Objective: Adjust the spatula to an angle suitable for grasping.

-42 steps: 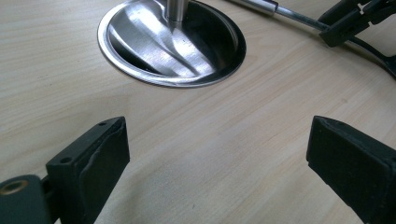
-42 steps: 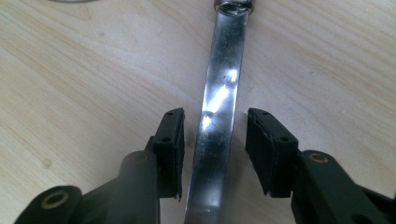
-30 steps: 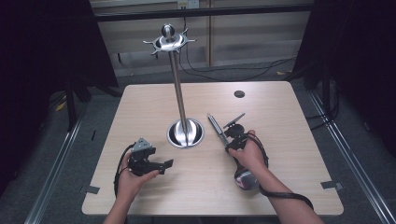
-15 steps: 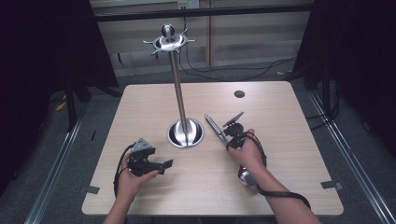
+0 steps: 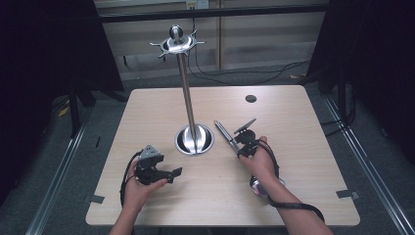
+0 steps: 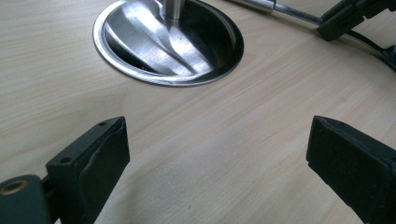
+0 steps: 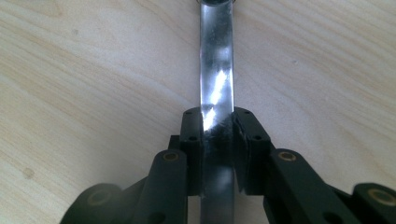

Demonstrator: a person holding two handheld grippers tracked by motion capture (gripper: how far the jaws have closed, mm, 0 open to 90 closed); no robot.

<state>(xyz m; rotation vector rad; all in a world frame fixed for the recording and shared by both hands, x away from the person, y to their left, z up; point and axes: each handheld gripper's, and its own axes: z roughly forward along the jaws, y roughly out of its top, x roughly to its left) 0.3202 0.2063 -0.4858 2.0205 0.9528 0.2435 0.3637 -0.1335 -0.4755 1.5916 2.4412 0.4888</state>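
A shiny metal stand rises from a round base (image 5: pixel 195 139) (image 6: pixel 168 42) at the table's middle, its pole (image 5: pixel 186 88) topped by a ring of hooks (image 5: pixel 176 44). My right gripper (image 5: pixel 238 142) (image 7: pixel 217 123) is shut on the flat handle of a metal utensil (image 5: pixel 224 131) (image 7: pixel 215 60) just right of the base. Its jaws have just been closing, and the handle lies between the pads. A shiny rounded part (image 5: pixel 258 186) shows under that wrist. My left gripper (image 5: pixel 172 173) (image 6: pixel 219 154) rests open near the front left, pointing at the base, with nothing between its jaws.
The light wooden table (image 5: pixel 293 127) carries a small dark round spot (image 5: pixel 250 98) at the back right. Grey tape marks (image 5: pixel 345 194) sit near the front corners. Dark curtains and floor rails surround the table, and cables lie on the floor behind it.
The utensil's handle tip has shifted slightly left, toward the stand's base. Both hands stay where they were.
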